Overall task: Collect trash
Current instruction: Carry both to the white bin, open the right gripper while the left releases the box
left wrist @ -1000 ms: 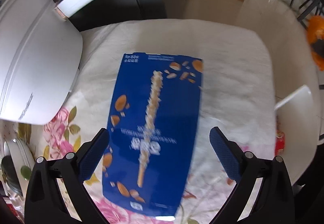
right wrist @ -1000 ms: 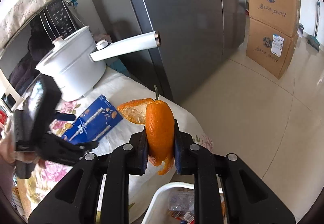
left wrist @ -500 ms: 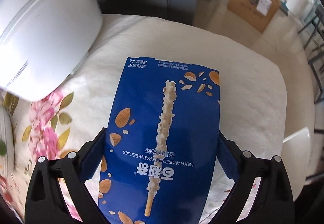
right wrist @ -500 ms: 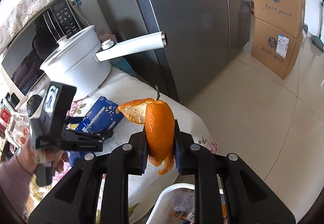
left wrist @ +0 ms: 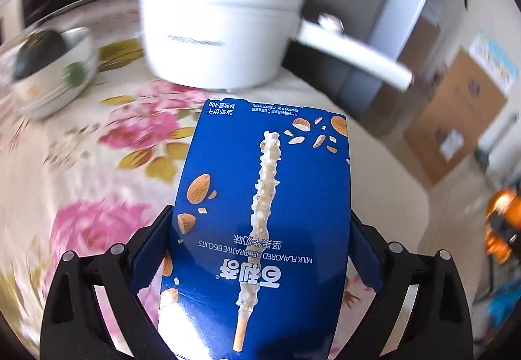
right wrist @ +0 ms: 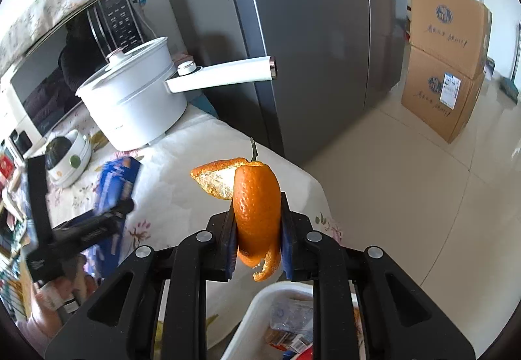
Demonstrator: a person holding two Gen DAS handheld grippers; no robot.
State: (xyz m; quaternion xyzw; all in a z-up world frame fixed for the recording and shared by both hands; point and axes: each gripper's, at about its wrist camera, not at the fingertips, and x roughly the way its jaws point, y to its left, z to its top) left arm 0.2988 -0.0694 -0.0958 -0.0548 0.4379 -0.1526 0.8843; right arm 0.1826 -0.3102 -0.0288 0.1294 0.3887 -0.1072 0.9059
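Clamping a blue biscuit box (left wrist: pixel 263 223) between its jaws, the left gripper (left wrist: pixel 260 249) holds the carton by its long side edges, printed face up, above the flowered cloth of the bench (left wrist: pixel 81 171). Nearest in the right wrist view, a white bin (right wrist: pixel 257 304) sits at the bottom edge with wrappers inside. Just above it the right gripper (right wrist: pixel 257 242) has its jaws pinched on an orange peel (right wrist: pixel 255 207), which stands upright with a curl of peel folded out to the left and a small stem on top. Left of that, the left gripper and its box show blurred over the bench. Farther back on the cloth stands a small white bowl (left wrist: pixel 52 80) with a dark thing in it, and to its right a white pot (right wrist: pixel 136 103) with a lid and a long handle pointing right. Beyond the bench stands a grey refrigerator (right wrist: pixel 309 34), and stacked cardboard boxes (right wrist: pixel 446 57) rest on the tiled floor at far right.
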